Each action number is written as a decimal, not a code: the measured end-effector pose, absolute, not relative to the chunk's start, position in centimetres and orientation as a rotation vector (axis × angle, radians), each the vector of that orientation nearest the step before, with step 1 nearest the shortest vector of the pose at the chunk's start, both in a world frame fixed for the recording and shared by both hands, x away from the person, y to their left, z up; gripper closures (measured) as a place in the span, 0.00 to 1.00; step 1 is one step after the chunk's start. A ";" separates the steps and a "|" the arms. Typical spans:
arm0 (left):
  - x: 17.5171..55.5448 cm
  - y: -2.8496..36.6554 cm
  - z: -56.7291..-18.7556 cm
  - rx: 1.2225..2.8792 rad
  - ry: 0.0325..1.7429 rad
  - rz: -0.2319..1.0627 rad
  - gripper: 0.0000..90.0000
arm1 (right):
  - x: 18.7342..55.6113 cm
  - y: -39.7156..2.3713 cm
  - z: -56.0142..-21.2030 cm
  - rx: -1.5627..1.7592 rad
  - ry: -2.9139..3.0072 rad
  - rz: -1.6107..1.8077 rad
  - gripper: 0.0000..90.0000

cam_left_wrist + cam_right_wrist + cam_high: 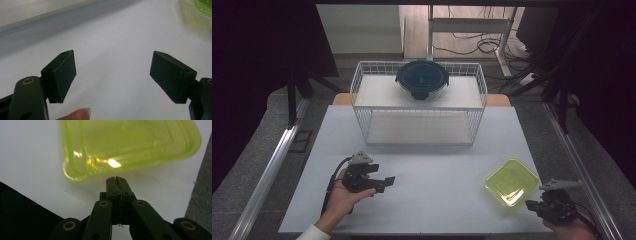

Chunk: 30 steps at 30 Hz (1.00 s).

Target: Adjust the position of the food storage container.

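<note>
At lower right of the high view, the right claw sits closed and empty beside the yellow-green container; nudged, it could skid off the counter. Left claw gapes open.

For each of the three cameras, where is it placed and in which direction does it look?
High view: sits above the person's side, looks forward and down on the table and wire rack; both hands show, with left tool and right tool.
Left gripper view: rides the left tool, looks across bare table; open jaws and a fingertip show.
Right gripper view: rides the right tool, jaws shut, faces the yellow-green container.
All three views share that container.
</note>
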<state>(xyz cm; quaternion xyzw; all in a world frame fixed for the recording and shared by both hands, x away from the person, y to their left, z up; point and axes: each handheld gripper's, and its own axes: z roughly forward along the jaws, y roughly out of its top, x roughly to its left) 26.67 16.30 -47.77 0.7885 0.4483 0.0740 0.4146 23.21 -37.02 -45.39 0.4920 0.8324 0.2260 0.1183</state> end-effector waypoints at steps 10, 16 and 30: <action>26.7 16.4 -47.9 1.973 1.145 0.193 0.23 | 23.9 -34.8 -46.8 1.380 2.516 0.577 0.98; 26.7 17.0 -47.7 1.943 1.162 0.186 0.23 | 24.4 -33.8 -47.2 1.373 2.536 0.567 0.98; 26.9 17.2 -47.7 1.945 1.166 0.186 0.23 | 25.1 -30.5 -47.5 1.339 2.570 0.599 0.98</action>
